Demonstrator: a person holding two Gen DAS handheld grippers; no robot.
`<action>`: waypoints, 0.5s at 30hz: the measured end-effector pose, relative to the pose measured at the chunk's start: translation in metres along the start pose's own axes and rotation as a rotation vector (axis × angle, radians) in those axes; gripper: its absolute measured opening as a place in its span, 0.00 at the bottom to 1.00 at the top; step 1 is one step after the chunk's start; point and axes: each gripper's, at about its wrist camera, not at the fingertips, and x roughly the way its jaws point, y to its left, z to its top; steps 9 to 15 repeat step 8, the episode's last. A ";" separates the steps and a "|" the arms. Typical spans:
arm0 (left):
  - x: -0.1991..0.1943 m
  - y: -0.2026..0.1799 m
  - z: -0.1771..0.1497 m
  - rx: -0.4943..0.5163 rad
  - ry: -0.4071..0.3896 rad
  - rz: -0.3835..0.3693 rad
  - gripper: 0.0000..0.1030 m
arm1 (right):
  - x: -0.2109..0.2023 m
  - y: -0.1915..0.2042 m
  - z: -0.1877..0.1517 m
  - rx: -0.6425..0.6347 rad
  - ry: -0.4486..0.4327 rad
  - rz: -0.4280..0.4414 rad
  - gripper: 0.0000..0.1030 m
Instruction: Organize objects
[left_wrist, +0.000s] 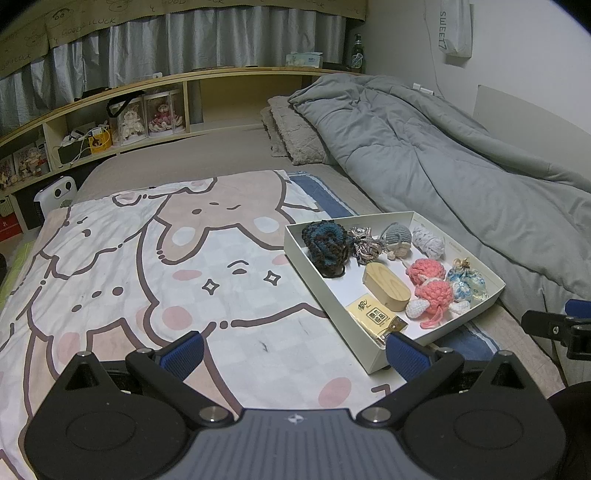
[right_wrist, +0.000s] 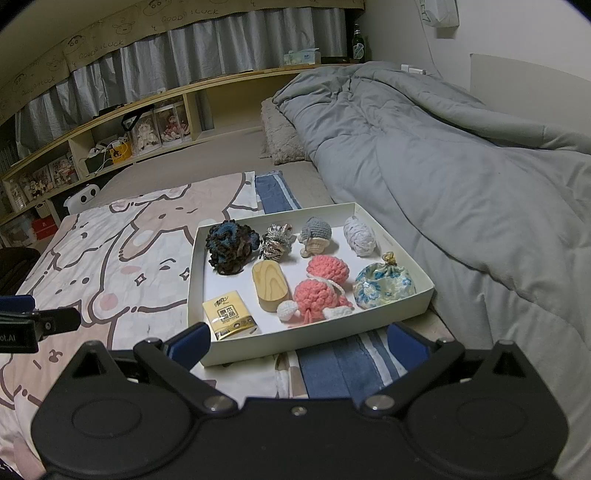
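A white shallow box (right_wrist: 314, 338) (left_wrist: 364, 350) lies on the bed. It holds a dark crocheted scrunchie (right_wrist: 231, 245), a silver yarn bundle (right_wrist: 275, 240), a grey crocheted toy (right_wrist: 316, 236), a white yarn roll (right_wrist: 360, 236), two pink crocheted pieces (right_wrist: 319, 291), a floral pouch (right_wrist: 384, 286), a wooden oval box (right_wrist: 269, 288) and a yellow tissue pack (right_wrist: 229, 317). My right gripper (right_wrist: 299, 345) is open and empty just in front of the box's near wall. My left gripper (left_wrist: 295, 350) is open and empty over the cartoon blanket (left_wrist: 129, 277), left of the box.
A rumpled grey duvet (right_wrist: 461, 184) covers the bed's right side, close to the box. A pillow (right_wrist: 280, 136) lies behind. A blue striped towel (right_wrist: 332, 369) lies under the box. Wooden shelves (left_wrist: 110, 122) with dolls run along the far left. A white device (left_wrist: 57, 194) stands by the bed.
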 end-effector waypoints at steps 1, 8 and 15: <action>0.000 0.000 0.000 0.000 0.000 0.000 1.00 | 0.000 0.000 0.000 0.000 0.000 0.000 1.00; -0.001 0.000 -0.001 0.000 0.001 0.003 1.00 | 0.000 0.000 0.000 0.001 0.000 0.001 1.00; -0.001 0.000 -0.001 0.000 0.001 0.003 1.00 | 0.000 0.000 0.000 0.001 0.000 0.001 1.00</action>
